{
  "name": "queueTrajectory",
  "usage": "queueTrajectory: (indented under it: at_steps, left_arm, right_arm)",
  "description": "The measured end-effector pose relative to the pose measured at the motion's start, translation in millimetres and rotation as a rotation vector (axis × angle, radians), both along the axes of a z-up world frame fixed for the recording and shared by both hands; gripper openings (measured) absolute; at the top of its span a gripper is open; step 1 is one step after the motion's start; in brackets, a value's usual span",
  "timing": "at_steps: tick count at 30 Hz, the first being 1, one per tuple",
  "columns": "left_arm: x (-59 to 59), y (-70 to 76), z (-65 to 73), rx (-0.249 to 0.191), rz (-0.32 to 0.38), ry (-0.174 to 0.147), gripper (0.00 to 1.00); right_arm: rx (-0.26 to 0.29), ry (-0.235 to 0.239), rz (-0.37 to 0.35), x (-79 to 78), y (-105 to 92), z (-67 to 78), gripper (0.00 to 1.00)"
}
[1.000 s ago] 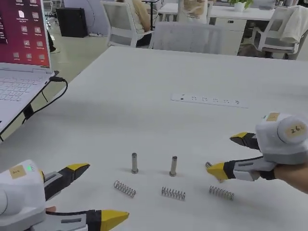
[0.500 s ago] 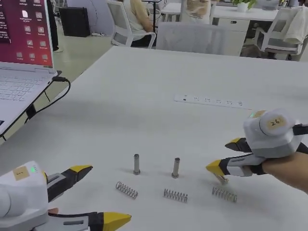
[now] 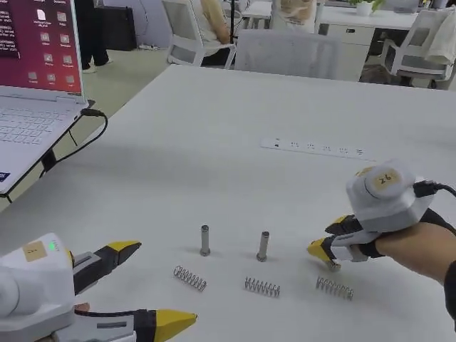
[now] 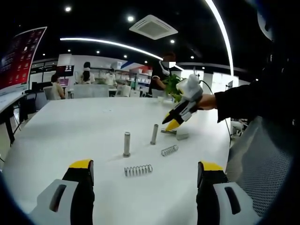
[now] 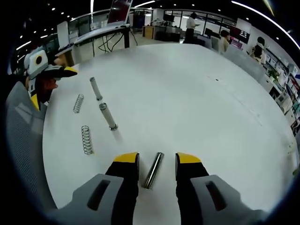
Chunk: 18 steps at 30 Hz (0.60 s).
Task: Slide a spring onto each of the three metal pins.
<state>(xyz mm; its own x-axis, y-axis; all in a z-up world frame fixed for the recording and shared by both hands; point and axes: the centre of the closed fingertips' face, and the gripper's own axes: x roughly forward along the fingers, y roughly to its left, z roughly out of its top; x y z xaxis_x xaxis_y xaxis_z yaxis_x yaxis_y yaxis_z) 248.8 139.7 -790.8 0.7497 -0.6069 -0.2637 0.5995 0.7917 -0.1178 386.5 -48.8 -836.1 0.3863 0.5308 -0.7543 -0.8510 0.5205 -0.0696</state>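
Observation:
Two metal pins stand upright on the white table, one (image 3: 205,240) left of the other (image 3: 263,246). A third pin (image 5: 153,169) lies flat on the table between the jaws of my right gripper (image 3: 326,239); the jaws stand open, with gaps on both sides of the pin. Three springs lie in a row in front of the pins: left (image 3: 189,278), middle (image 3: 262,287), right (image 3: 335,288). My left gripper (image 3: 153,283) hovers wide open at the near left, holding nothing; its own view shows the upright pins (image 4: 126,144) (image 4: 154,134) and a spring (image 4: 138,169).
An open laptop (image 3: 35,85) with a black cable (image 3: 89,132) sits at the far left. A white power strip (image 3: 317,149) lies mid-table behind the pins. Chairs (image 3: 285,53), desks and people are beyond the table's far edge.
My right gripper has come down and left over the lying pin, and its jaws have narrowed around it. The left gripper has barely moved. The head camera has shifted slightly.

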Motion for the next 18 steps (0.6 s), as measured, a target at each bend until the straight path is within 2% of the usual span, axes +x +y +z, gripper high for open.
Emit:
queueTrajectory:
  at_steps: [10, 18]
  left_arm:
    - [-0.4, 1.6, 0.2, -0.001, 0.005, 0.001, 0.88]
    - [-0.6, 2.7, -0.7, -0.002, 0.007, 0.003, 0.88]
  right_arm:
    - [-0.040, 0.058, -0.038, 1.0, 0.1, -14.7, 0.16]
    - [-0.040, 0.074, -0.054, 2.9, 0.2, -18.0, 0.13]
